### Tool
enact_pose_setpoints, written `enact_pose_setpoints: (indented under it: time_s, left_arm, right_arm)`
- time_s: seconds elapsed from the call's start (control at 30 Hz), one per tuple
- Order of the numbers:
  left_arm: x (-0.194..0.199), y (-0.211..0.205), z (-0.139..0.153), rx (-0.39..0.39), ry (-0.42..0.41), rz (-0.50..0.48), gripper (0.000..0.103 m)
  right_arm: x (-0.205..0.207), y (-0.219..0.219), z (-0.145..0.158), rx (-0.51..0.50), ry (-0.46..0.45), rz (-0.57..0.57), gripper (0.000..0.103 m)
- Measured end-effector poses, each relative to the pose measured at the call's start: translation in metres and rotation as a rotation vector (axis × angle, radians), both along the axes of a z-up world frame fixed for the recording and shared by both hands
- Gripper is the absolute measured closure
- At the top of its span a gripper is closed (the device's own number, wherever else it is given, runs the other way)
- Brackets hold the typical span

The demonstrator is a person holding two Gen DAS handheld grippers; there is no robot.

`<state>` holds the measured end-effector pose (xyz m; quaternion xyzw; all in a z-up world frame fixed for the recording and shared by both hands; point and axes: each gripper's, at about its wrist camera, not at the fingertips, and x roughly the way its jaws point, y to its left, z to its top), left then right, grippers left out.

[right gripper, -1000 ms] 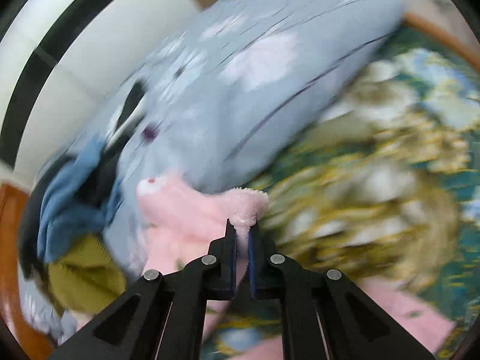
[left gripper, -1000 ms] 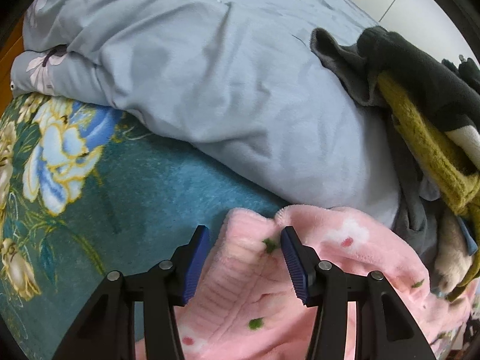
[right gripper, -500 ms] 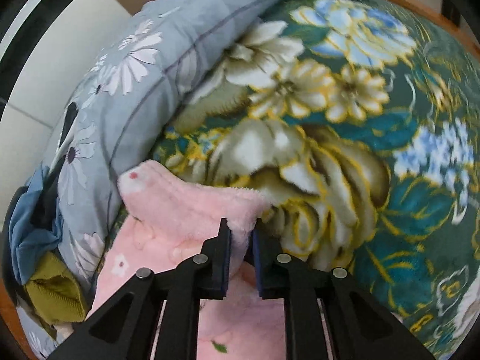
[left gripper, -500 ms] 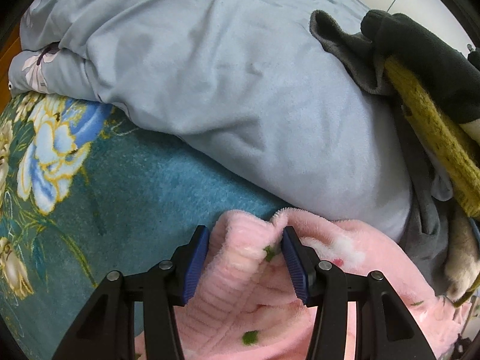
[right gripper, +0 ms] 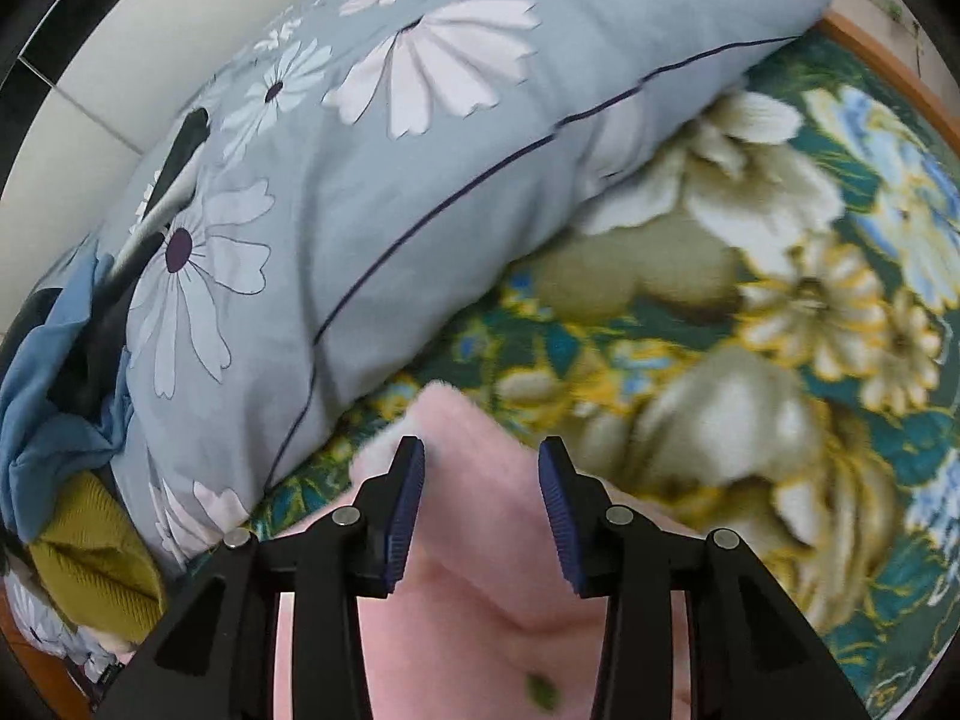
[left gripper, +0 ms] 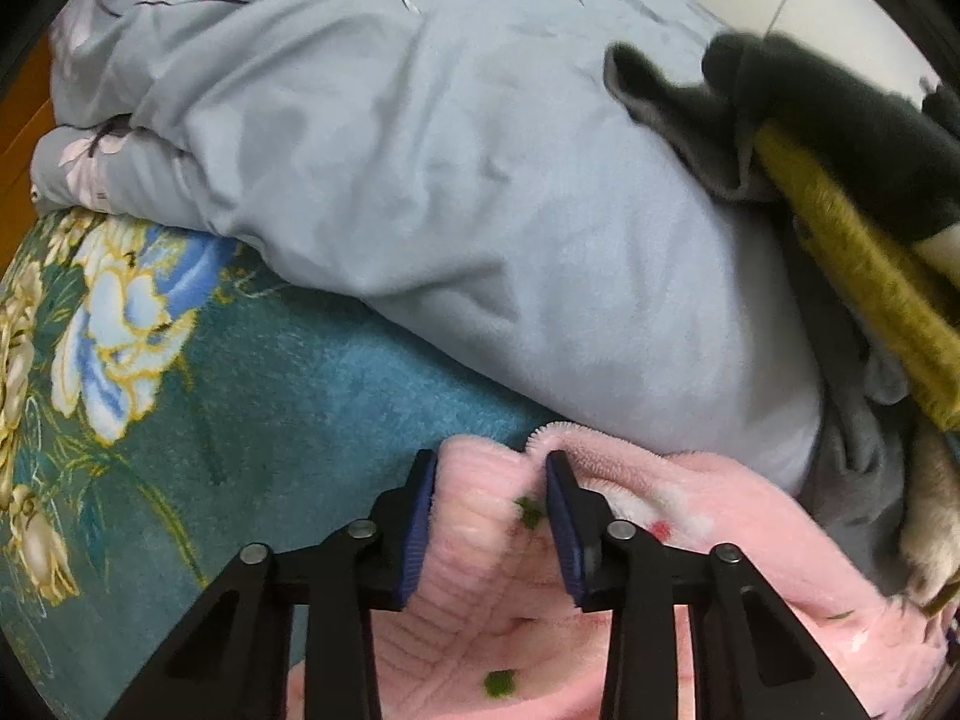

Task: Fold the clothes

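A fluffy pink fleece garment point(left gripper: 630, 546) is spread on the floral bed blanket point(left gripper: 252, 396), near the grey-blue quilt point(left gripper: 456, 180). Its bunched edge is being closed on by the left hand-held gripper point(left gripper: 487, 516); the right hand-held gripper point(right gripper: 480, 498) is opening, fleece loose between its jaws. Slippage is likely if only pile is pinched.

The right gripper point(right gripper: 480, 501), clamped a second ago on a raised fold of the pink garment point(right gripper: 474, 588), is now opening; the fleece lies loose between its blue pads point(right gripper: 403, 504) without being pinched. The left gripper point(left gripper: 489, 519) is closing, and a ridge of the garment point(left gripper: 708, 516) now bunches against both pads point(left gripper: 417, 525).
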<state>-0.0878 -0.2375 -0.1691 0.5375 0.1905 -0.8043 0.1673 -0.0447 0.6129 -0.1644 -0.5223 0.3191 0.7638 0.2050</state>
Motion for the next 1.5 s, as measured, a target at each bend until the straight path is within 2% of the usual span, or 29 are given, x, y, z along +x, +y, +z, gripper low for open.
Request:
enact_pose_setpoints:
  time_s: [0.07, 0.1, 0.13, 0.17, 0.27, 0.3, 0.33, 0.43, 0.53, 0.67, 0.8, 0.87, 0.93, 1.0, 1.1, 1.13, 1.17, 1.23, 1.37, 1.5]
  left_arm:
    - [0.006, -0.003, 0.008, 0.005, 0.030, 0.021, 0.068]
    - [0.011, -0.005, 0.014, 0.008, 0.053, 0.033, 0.068]
    - [0.016, -0.007, 0.021, 0.011, 0.077, 0.045, 0.069]
    - [0.023, -0.009, 0.030, 0.013, 0.107, 0.058, 0.069]
    - [0.048, -0.019, 0.063, 0.023, 0.216, 0.098, 0.069]
    - [0.055, -0.021, 0.079, 0.022, 0.266, 0.110, 0.069]
    - [0.041, -0.003, 0.088, 0.011, 0.294, 0.115, 0.069]
    - [0.041, -0.023, 0.126, -0.045, 0.383, 0.120, 0.069]
    - [0.048, -0.039, 0.134, -0.046, 0.360, 0.129, 0.069]
    - [0.020, -0.043, 0.118, -0.052, 0.301, 0.150, 0.069]
    - [-0.006, -0.042, 0.101, -0.080, 0.289, 0.139, 0.069]
    - [-0.016, -0.039, 0.085, -0.103, 0.218, 0.120, 0.069]
    - [-0.024, -0.039, 0.067, -0.090, 0.150, 0.109, 0.068]
    - [-0.026, -0.039, 0.057, -0.062, 0.116, 0.114, 0.066]
    - [-0.021, -0.042, 0.052, 0.011, 0.105, 0.126, 0.059]
    - [-0.019, -0.042, 0.053, 0.020, 0.099, 0.125, 0.052]
    - [-0.013, -0.041, 0.055, 0.029, 0.093, 0.118, 0.048]
    - [-0.001, -0.040, 0.059, 0.047, 0.081, 0.106, 0.045]
    - [0.051, -0.040, 0.077, 0.053, 0.103, 0.142, 0.044]
    - [0.139, -0.048, 0.073, 0.051, 0.063, 0.261, 0.041]
  right_arm:
    - [-0.006, -0.002, -0.005, 0.000, -0.024, -0.014, 0.063]
    - [-0.008, -0.002, -0.008, 0.001, -0.038, -0.024, 0.066]
    - [-0.008, -0.004, -0.009, 0.007, -0.049, -0.028, 0.090]
    - [-0.007, -0.005, -0.009, 0.016, -0.057, -0.025, 0.098]
    - [0.005, -0.007, 0.008, 0.044, -0.006, -0.023, 0.099]
    - [0.010, -0.006, 0.022, 0.066, 0.037, -0.029, 0.099]
    - [0.016, -0.006, 0.036, 0.087, 0.079, -0.035, 0.099]
    - [0.026, 0.004, 0.086, 0.169, 0.211, -0.063, 0.099]
    - [0.008, 0.011, 0.099, 0.158, 0.243, -0.023, 0.099]
    - [-0.010, 0.004, 0.073, 0.192, 0.171, 0.009, 0.099]
    - [-0.013, 0.016, 0.059, 0.177, 0.176, -0.052, 0.099]
    - [-0.013, 0.019, 0.054, 0.163, 0.159, -0.061, 0.099]
    - [-0.016, 0.018, 0.044, 0.156, 0.121, -0.047, 0.099]
    - [-0.015, 0.018, 0.038, 0.150, 0.103, -0.043, 0.098]
    - [-0.012, 0.020, 0.034, 0.139, 0.092, -0.044, 0.093]
    - [-0.010, 0.020, 0.035, 0.136, 0.091, -0.047, 0.081]
    - [-0.007, 0.021, 0.038, 0.129, 0.095, -0.050, 0.068]
    - [0.005, 0.020, 0.047, 0.116, 0.118, -0.056, 0.063]
    - [0.050, 0.015, 0.066, 0.118, 0.145, -0.077, 0.063]
    - [0.128, 0.011, 0.066, 0.093, 0.097, -0.139, 0.063]
